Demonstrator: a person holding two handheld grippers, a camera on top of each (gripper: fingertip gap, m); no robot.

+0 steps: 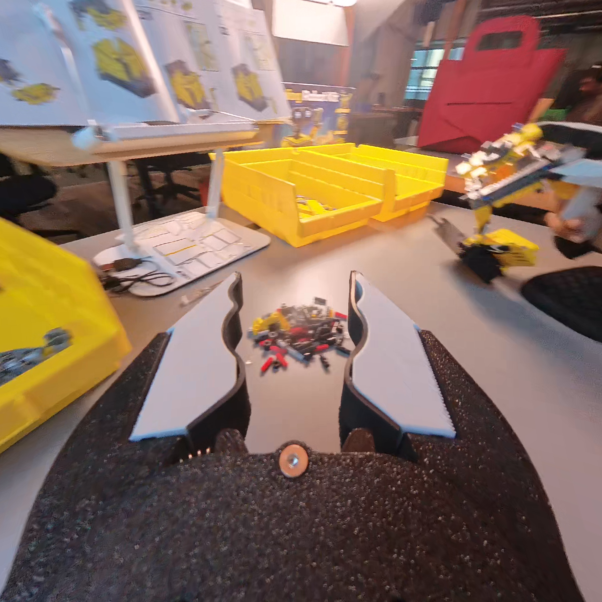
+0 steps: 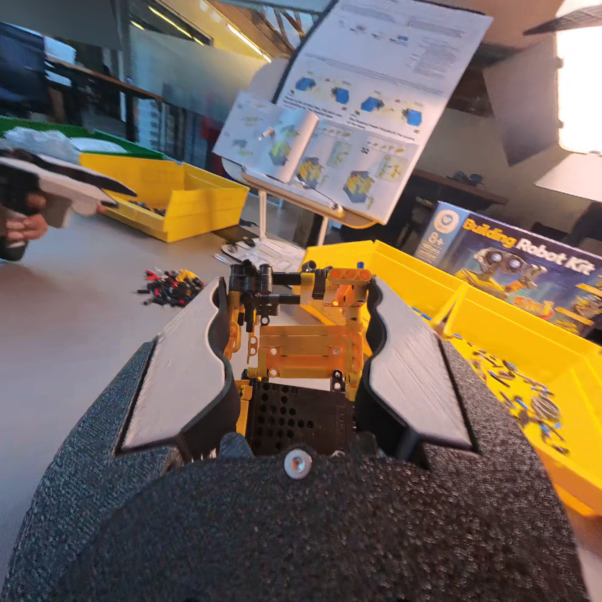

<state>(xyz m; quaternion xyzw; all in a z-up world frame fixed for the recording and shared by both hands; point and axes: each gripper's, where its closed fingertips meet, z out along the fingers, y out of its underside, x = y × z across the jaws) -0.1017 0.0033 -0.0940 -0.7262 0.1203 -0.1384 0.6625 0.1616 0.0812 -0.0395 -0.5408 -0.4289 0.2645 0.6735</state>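
Only the right wrist view shows the right gripper point(image 2: 294, 286) with its fingers clamped on the yellow-and-black brick model point(image 2: 303, 351), whose long axis runs forward along the fingers and whose black pins jut past the tips toward the instruction stand point(image 2: 329, 130). The left wrist view shows the same model from the side, held tilted above the counter point(image 1: 407, 293) with a yellow part hanging beneath. There the left gripper point(image 1: 294, 280) hovers spread apart and empty, just short of the pile of small loose parts point(image 1: 298, 332) on the counter.
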